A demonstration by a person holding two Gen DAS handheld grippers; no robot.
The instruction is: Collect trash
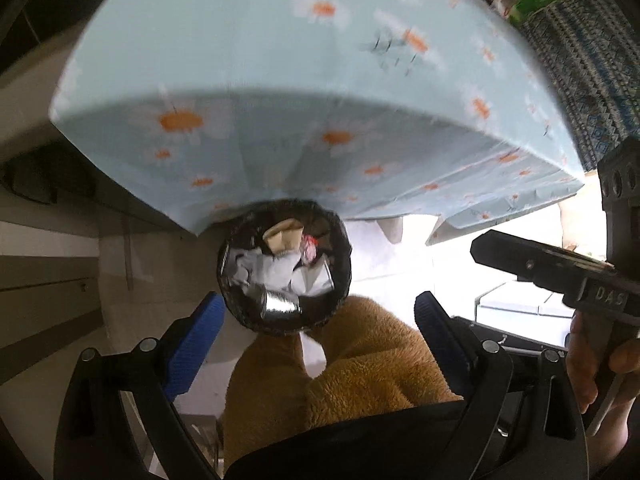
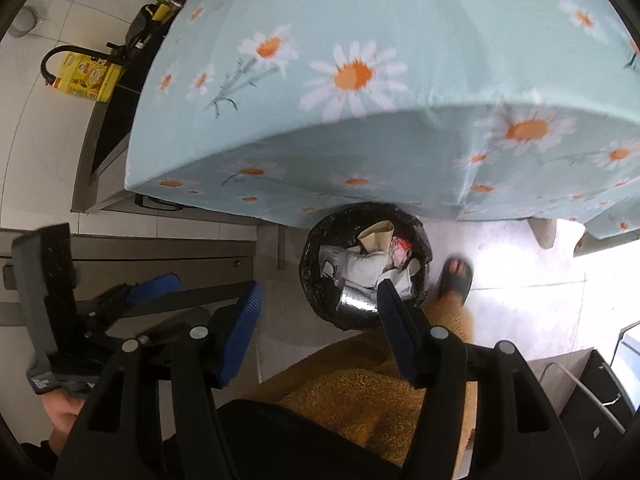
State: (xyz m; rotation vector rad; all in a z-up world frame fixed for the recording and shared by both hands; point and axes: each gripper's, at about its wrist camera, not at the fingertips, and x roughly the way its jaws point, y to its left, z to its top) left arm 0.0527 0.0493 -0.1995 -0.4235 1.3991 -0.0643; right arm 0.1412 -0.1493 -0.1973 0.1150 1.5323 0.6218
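Note:
A round bin with a black liner (image 1: pixel 240 312) stands on the floor under the table edge; it also shows in the right wrist view (image 2: pixel 316 280). It holds crumpled white paper (image 1: pixel 276 270), brown paper (image 1: pixel 284 238), a red-and-white wrapper (image 2: pixel 401 249) and a shiny silver piece (image 1: pixel 280 304). My left gripper (image 1: pixel 316 320) is open and empty, high above the bin. My right gripper (image 2: pixel 320 308) is open and empty, also above the bin. The left gripper also shows at the left of the right wrist view (image 2: pixel 152 282).
A table with a light blue daisy cloth (image 1: pixel 280 60) (image 2: pixel 360 80) overhangs the bin. The person's orange fleece legs (image 1: pixel 360 360) and a slippered foot (image 2: pixel 454 276) are beside the bin. A yellow box (image 2: pixel 86 80) and grey cabinets (image 2: pixel 120 248) are at the left.

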